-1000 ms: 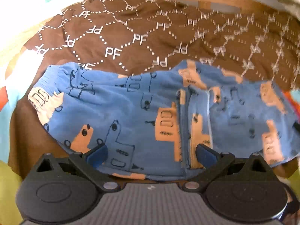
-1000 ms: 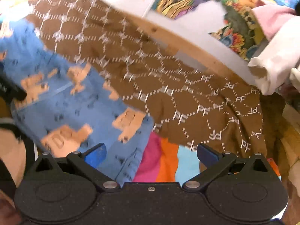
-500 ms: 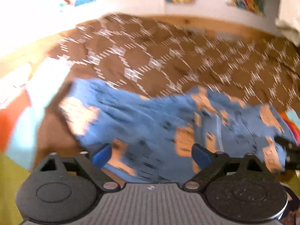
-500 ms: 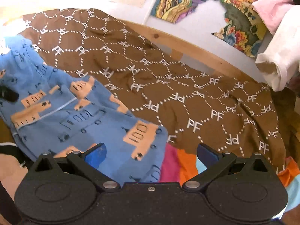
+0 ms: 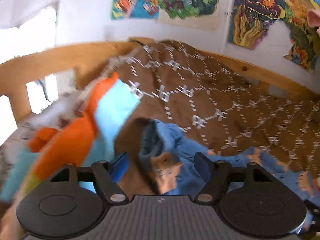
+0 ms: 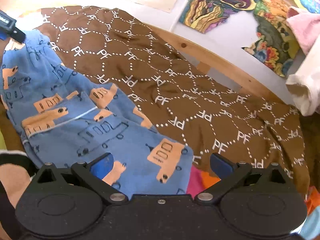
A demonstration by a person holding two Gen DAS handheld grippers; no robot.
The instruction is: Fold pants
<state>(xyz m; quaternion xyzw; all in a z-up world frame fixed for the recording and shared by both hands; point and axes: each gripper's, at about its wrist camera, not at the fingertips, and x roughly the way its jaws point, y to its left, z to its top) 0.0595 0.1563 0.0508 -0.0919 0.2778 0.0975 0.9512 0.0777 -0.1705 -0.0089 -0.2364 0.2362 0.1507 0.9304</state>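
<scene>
1. 1 brown blanket [image 6: 200, 92] covers the bed.
2. 1 pair of blue pants [image 6: 80, 120] lies across it, long axis left-right.
3. Left gripper [image 5: 160, 166], nearer the bunched waistband, has been closing, cloth between its jaws, unpinched.
4. Right gripper [image 6: 162, 164] stands wide over the other end.

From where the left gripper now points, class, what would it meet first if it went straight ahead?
Most likely the bunched end of the blue pants, which lies between the open fingers of the left gripper, whose jaws have just been closing. Beyond it is the brown blanket. The picture is blurred, so depth is uncertain.
</scene>
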